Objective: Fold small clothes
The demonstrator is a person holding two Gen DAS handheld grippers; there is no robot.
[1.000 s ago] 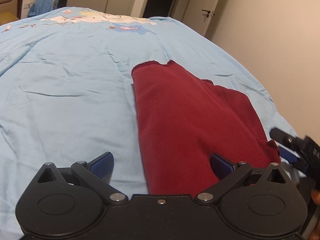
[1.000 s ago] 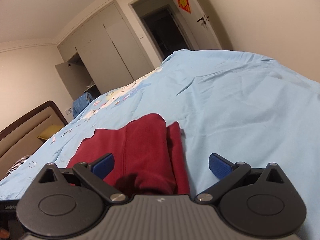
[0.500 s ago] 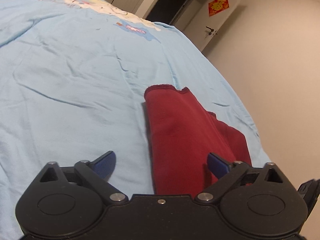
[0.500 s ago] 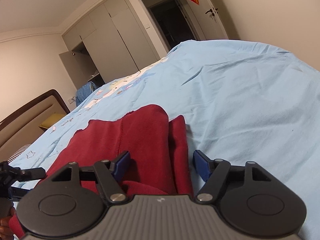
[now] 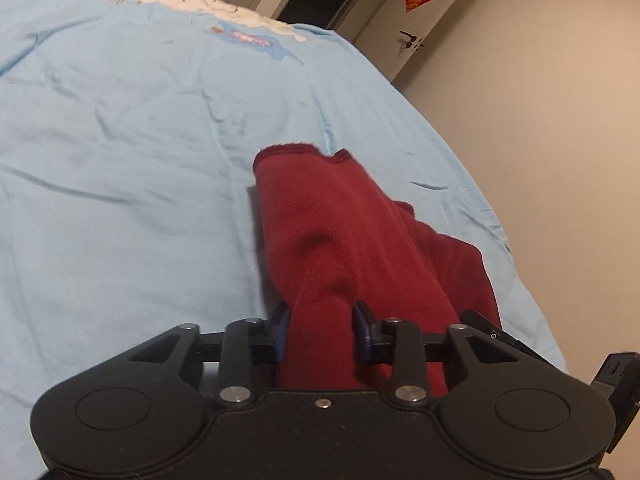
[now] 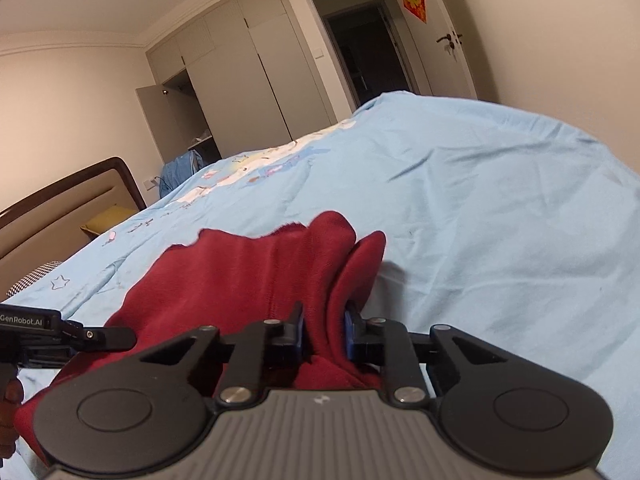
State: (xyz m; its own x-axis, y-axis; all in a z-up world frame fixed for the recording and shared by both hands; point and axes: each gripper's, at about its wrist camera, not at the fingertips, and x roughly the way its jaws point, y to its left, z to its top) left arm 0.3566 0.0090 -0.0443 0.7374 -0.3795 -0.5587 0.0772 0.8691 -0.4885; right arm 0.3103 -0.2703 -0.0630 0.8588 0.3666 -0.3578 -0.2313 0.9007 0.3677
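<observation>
Both your wrist cameras sit low and close behind their fingers, looking across the bed (image 5: pixel 120 160) toward the doorway (image 6: pixel 360 52); they share the red garment (image 5: pixel 332 232).

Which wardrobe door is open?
The far-left wardrobe door, nearest the headboard: it is swung out and shows a dark compartment behind it. The other doors sit shut and flush, towards the dark doorway.

The red garment's (image 5: pixel 340 240) near edge is hidden behind the left tool (image 5: pixel 322 330); the headboard (image 6: pixel 60 196) is cut off at the frame's edge.
</observation>
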